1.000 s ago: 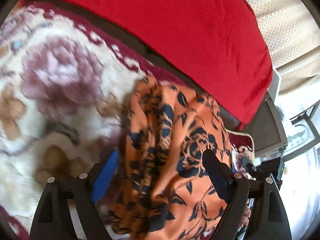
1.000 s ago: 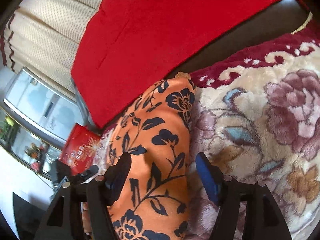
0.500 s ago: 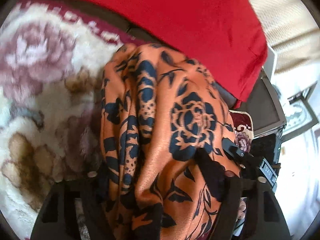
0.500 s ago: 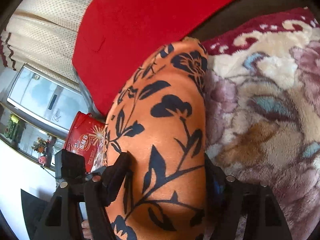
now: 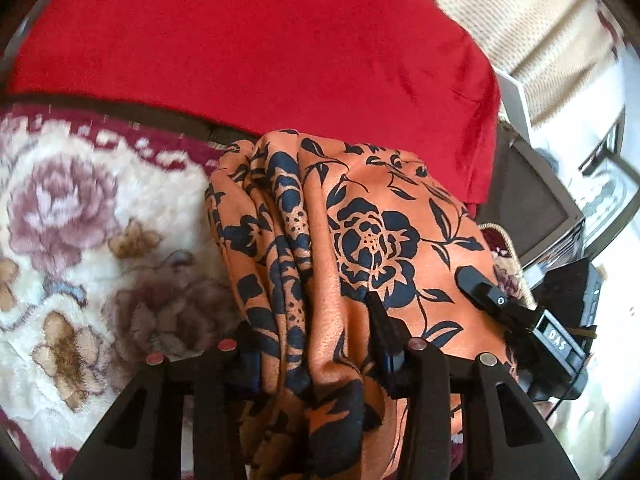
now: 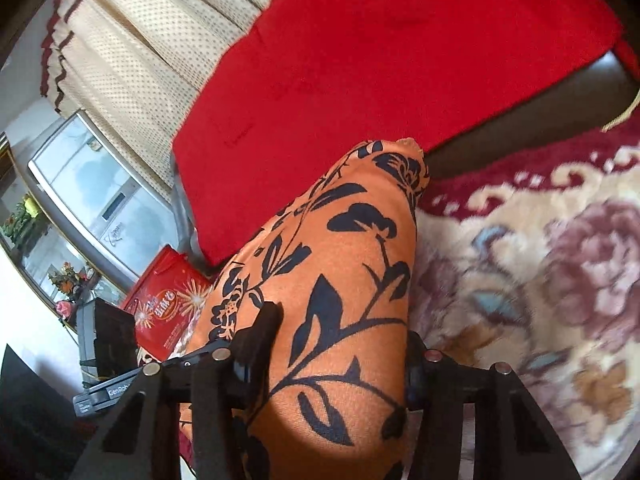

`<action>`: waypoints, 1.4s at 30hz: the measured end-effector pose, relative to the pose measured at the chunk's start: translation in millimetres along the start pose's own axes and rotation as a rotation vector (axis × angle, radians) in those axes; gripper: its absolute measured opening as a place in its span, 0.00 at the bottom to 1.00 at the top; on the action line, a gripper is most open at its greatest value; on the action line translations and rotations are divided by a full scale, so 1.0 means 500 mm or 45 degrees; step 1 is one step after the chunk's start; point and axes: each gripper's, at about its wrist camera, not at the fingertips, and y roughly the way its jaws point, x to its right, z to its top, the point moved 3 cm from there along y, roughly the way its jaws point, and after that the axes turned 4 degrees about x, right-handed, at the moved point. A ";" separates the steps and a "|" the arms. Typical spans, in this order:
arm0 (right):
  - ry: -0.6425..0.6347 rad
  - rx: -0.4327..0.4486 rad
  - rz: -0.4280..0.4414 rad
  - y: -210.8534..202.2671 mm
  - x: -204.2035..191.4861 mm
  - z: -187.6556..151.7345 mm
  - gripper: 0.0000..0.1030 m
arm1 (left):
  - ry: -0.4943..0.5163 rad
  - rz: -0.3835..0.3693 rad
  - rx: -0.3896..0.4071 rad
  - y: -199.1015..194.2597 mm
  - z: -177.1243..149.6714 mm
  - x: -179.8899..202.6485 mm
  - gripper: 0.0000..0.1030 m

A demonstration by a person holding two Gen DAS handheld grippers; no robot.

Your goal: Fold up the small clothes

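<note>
stretching away from both cameras toward a red cushion (image 5: 260,52), the orange floral garment (image 5: 360,240) lies lengthwise on a plush flowered blanket (image 5: 80,220). the left gripper (image 5: 316,344) and the right gripper (image 6: 340,344) are each closing with bunched cloth between their fingers. cream curtains (image 6: 132,48) hang behind, near a red printed bag (image 6: 168,308).

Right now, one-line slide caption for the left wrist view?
Left gripper closing on bunched orange black-floral garment above cream floral plush blanket, red cushion behind.
</note>
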 end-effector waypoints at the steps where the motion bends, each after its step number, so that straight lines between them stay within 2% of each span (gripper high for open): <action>1: -0.010 0.018 0.003 -0.016 0.004 0.004 0.51 | 0.035 0.018 0.015 -0.007 -0.002 0.016 0.42; 4: -0.026 0.062 0.002 -0.063 0.023 0.013 0.51 | 0.127 0.055 0.038 -0.010 -0.018 0.079 0.41; 10: -0.040 0.110 -0.027 -0.140 0.063 0.028 0.51 | 0.236 0.105 0.041 -0.006 -0.042 0.156 0.39; 13: -0.032 0.115 -0.033 -0.150 0.076 0.029 0.51 | 0.274 0.137 0.036 0.005 -0.051 0.178 0.39; 17: 0.014 0.077 -0.045 -0.151 0.108 0.019 0.51 | 0.293 0.187 -0.010 0.036 -0.065 0.185 0.39; 20: 0.052 0.009 -0.075 -0.130 0.139 0.003 0.51 | 0.298 0.251 -0.099 0.082 -0.095 0.176 0.40; 21: 0.073 -0.034 -0.094 -0.117 0.152 -0.005 0.51 | 0.288 0.280 -0.145 0.098 -0.104 0.169 0.46; 22: 0.096 -0.095 -0.126 -0.101 0.166 -0.015 0.51 | 0.267 0.290 -0.178 0.112 -0.114 0.159 0.60; 24: 0.130 -0.195 -0.198 -0.075 0.196 -0.038 0.53 | 0.237 0.306 -0.188 0.118 -0.118 0.143 0.78; 25: 0.165 -0.199 -0.178 -0.075 0.206 -0.040 0.54 | 0.226 0.311 -0.187 0.116 -0.114 0.134 0.83; 27: 0.210 -0.212 -0.152 -0.083 0.213 -0.034 0.56 | 0.193 0.279 -0.199 0.111 -0.110 0.123 0.84; 29: 0.192 -0.215 -0.186 -0.092 0.214 -0.031 0.60 | 0.149 0.248 -0.203 0.101 -0.106 0.108 0.84; 32: 0.089 -0.147 -0.302 -0.126 0.198 -0.009 0.62 | 0.165 0.274 -0.140 0.065 -0.085 0.102 0.83; 34: -0.033 0.003 -0.403 -0.165 0.171 0.019 0.62 | 0.185 0.295 -0.048 0.032 -0.065 0.105 0.83; 36: -0.108 0.149 -0.380 -0.197 0.141 0.045 0.63 | 0.234 0.349 0.002 0.024 -0.057 0.107 0.83; 37: -0.116 0.178 -0.336 -0.203 0.131 0.054 0.63 | 0.284 0.412 -0.003 0.031 -0.063 0.107 0.83; 38: -0.123 0.175 -0.301 -0.198 0.122 0.061 0.60 | 0.317 0.452 -0.026 0.044 -0.069 0.105 0.83; 39: -0.127 0.150 -0.278 -0.185 0.117 0.062 0.53 | 0.348 0.487 -0.059 0.060 -0.080 0.103 0.84; 40: -0.120 0.108 -0.263 -0.168 0.116 0.057 0.41 | 0.366 0.507 -0.090 0.076 -0.091 0.097 0.85; 41: -0.097 0.026 -0.266 -0.135 0.122 0.049 0.37 | 0.366 0.511 -0.096 0.083 -0.098 0.092 0.85; 42: -0.071 -0.064 -0.285 -0.105 0.132 0.034 0.38 | 0.361 0.508 -0.086 0.082 -0.099 0.090 0.86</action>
